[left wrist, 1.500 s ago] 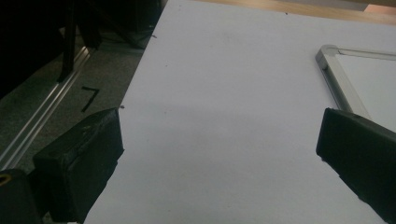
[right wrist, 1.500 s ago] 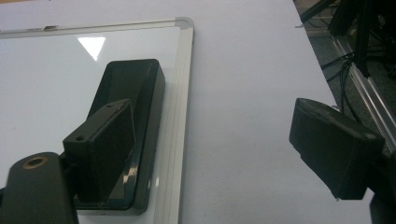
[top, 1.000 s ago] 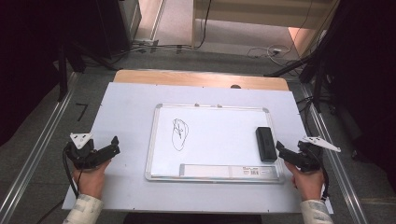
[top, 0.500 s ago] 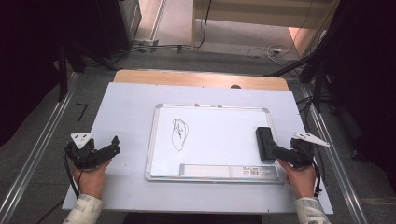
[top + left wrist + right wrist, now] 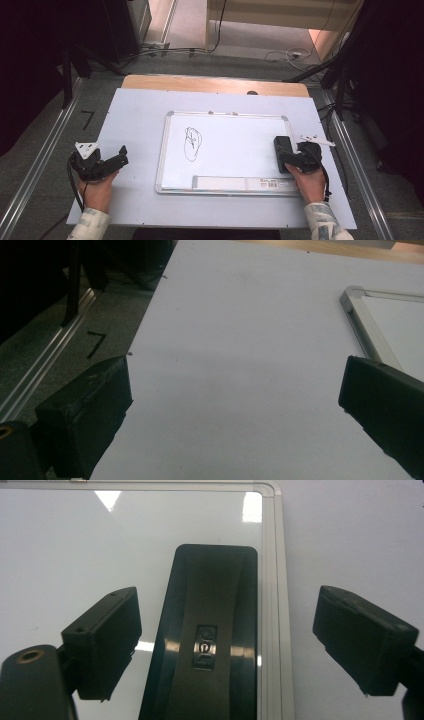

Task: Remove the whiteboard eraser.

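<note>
— On the whiteboard, right edge: item one?
— Black eraser, lying flat just inside the frame. Right gripper straddles it, jaws spread wide, pads clear of its sides (no grip).
— Item two?
— Left gripper, over the bare white table, jaws parted, nothing between. Scribble sits mid-board.

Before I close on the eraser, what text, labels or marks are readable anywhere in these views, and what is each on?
"7": black mark on the floor left of the table.
Embossed logo on the black eraser: roughly three letters, not clearly readable.
Barcode sticker on the whiteboard lower strip: too small to read.
Black scribble on the whiteboard: a drawing, no words.
</note>
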A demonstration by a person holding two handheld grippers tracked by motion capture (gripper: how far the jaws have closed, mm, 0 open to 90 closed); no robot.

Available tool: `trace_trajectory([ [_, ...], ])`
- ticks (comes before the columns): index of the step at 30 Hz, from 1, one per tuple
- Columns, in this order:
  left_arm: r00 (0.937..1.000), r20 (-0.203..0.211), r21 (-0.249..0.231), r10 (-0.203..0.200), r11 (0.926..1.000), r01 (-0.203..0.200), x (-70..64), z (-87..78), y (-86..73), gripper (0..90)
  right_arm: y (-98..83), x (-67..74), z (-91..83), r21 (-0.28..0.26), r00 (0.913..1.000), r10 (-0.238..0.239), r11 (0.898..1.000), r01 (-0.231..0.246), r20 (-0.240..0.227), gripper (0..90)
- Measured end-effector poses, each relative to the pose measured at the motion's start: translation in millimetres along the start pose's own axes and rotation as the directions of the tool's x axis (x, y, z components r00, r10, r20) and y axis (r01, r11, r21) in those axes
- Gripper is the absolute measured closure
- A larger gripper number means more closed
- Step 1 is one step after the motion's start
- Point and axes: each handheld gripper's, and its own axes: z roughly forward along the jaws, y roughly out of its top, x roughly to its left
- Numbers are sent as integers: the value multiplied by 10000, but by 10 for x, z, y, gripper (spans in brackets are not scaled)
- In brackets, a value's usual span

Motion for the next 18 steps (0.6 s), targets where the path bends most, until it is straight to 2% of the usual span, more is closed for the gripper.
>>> trace_trajectory([
  [3, 10000, 0, 3, 7, 10000, -7, 3, -3, 1, 11, 20, 32, 36, 6, 10000, 40, 10000, -40, 31, 129],
  [9, 10000, -6, 5, -8, 10000, 8, 7, -6, 1, 12, 25, 66, 102, 359, 10000, -4, 9994, 2, 65, 261],
  [13, 10000, -17, 11, -31, 10000, 31, 8, -3, 2, 11, 21, 65, 130, 572, 10000, 28, 9984, -24, -55, 282],
  [18, 10000, -16, 15, -15, 10000, 15, 6, -2, 1, 12, 17, 98, 154, 609, 10000, -33, 9981, 28, 84, 349],
])
